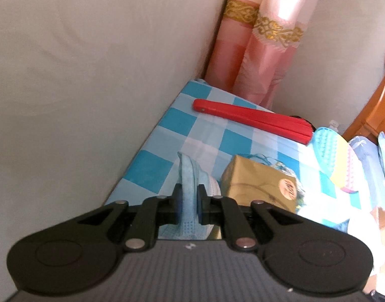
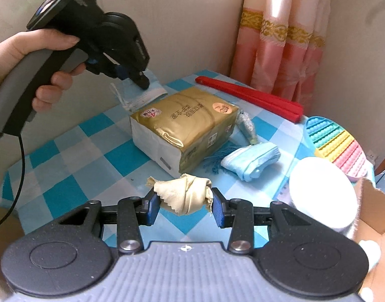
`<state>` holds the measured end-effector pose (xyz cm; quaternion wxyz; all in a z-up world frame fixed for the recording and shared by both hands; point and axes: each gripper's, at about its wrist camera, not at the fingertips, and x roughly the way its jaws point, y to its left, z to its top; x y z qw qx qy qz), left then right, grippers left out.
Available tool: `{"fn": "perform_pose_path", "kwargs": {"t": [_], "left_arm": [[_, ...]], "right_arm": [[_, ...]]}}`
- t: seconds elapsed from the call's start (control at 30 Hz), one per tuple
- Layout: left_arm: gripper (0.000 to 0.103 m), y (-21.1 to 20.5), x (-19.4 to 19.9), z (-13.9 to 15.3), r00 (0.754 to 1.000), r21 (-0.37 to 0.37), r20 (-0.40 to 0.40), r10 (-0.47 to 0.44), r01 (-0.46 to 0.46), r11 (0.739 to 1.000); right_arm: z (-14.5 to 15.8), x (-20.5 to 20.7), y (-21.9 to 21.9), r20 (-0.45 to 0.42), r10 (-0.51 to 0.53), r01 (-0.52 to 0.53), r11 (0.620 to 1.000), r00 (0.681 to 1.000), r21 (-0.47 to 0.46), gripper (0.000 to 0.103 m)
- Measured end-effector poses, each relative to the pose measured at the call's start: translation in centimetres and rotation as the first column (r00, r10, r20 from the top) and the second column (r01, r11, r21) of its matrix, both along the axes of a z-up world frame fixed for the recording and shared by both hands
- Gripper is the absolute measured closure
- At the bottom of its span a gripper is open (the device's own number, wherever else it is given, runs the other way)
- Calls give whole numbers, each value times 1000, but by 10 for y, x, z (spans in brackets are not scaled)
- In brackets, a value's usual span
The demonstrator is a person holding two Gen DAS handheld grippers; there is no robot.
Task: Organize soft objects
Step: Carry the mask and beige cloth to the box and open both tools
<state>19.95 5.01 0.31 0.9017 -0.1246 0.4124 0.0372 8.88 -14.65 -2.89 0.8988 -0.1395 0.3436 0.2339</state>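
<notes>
Two wrist views show one moment of sorting soft things on a counter (image 1: 152,161) covered in blue-and-white check cloth.

Left wrist view: the left gripper (image 1: 187,202) has its fingers clenched on a pale blue face mask (image 1: 188,176), which stands up between the pads, pinched at its folded middle, probably so the loose cloth does not slip. At 2 o'clock from the fingers, just beside the mask, sits a gold tissue pack (image 1: 258,183). Farther off, toward 1 o'clock, lies a closed red fan (image 1: 253,119), and a pastel bubble mat (image 1: 336,158) rests at 3 o'clock. Pink curtains (image 1: 258,50) hang in the corner at 12 o'clock.

Right wrist view: the right gripper (image 2: 185,205) has its fingers grasping a knotted beige cloth (image 2: 190,193) by its two ends, held above the counter. At 12 o'clock is the tissue pack, with a second folded blue mask (image 2: 253,161) at 1 o'clock and blue tassels beside it. The person's left hand (image 2: 28,60) holds the other gripper at 10 o'clock, its tip down on the mask near the back wall. At 3 o'clock are a white round pad (image 2: 323,193) and a cardboard box (image 2: 379,216), likely where the soft items belong.
</notes>
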Motion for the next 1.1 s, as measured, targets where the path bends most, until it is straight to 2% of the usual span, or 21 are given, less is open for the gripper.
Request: {"fn": "perform_pose_path", "kwargs": {"t": [0.2, 0.4, 0.7, 0.9, 0.93, 1.0, 1.07, 1.1], "left_arm": [[94, -12, -30, 19, 997, 10, -17, -77, 78, 997], [94, -46, -60, 37, 979, 8, -18, -201, 201, 980], [94, -112, -82, 61, 918, -17, 15, -397, 397, 918], [94, -156, -85, 64, 870, 4, 14, -492, 492, 870], [94, -163, -85, 63, 862, 9, 12, -506, 506, 863], [94, -175, -82, 62, 850, 11, 3, -527, 527, 850], [94, -189, -80, 61, 834, 13, -1, -551, 551, 834], [94, -195, -79, 61, 828, 16, -1, -561, 561, 828]], "right_arm": [[15, -21, -23, 14, -16, 15, 1000, 1000, 13, 56], [34, -47, -60, 41, -59, 58, 998, 997, 18, 56], [49, -67, -130, 87, -217, 219, 975, 972, -19, 56], [43, -65, -162, 99, -301, 306, 951, 948, -41, 53], [41, -64, -165, 95, -308, 313, 949, 947, -42, 51], [34, -62, -169, 86, -316, 320, 946, 945, -49, 38], [29, -64, -170, 94, -321, 326, 944, 943, -50, 9], [28, -66, -171, 96, -316, 320, 946, 944, -41, 5]]}}
